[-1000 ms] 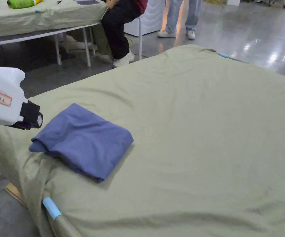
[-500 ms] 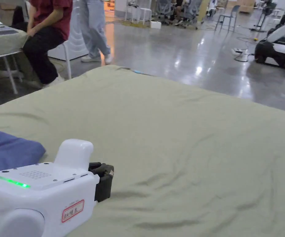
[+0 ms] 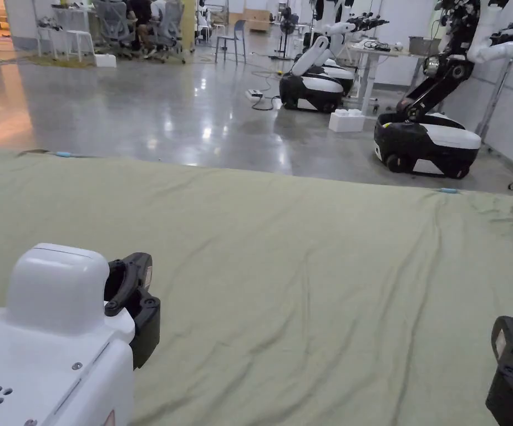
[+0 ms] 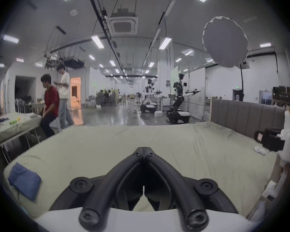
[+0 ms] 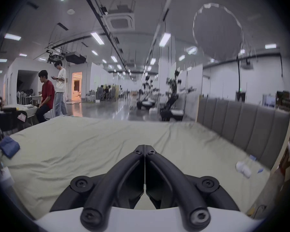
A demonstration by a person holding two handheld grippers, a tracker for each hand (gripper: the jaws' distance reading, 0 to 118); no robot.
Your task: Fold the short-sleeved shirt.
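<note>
Left black two-jaw gripper (image 4: 144, 149) and right black two-jaw gripper (image 5: 144, 147): both level, jaws together, apparently empty, above green sheet (image 3: 305, 266); folded blue short-sleeved shirt (image 4: 24, 180) at its left corner.

A wide hall with a glossy grey concrete floor (image 3: 155, 119) stretches behind a bed under a pale green sheet (image 3: 305, 266), with a grey padded headboard (image 4: 246, 116) along its right side. Long ceiling lights (image 4: 97, 41) and a ceiling air unit (image 4: 123, 22) hang overhead, with a round grey diffuser (image 4: 224, 41) on a stand near the headboard. At the left stands a covered table (image 4: 12, 128) by 2 people (image 4: 57, 100), white partition walls (image 4: 196, 88) line the right, and wheeled robots (image 3: 427, 144) are parked on the floor.
</note>
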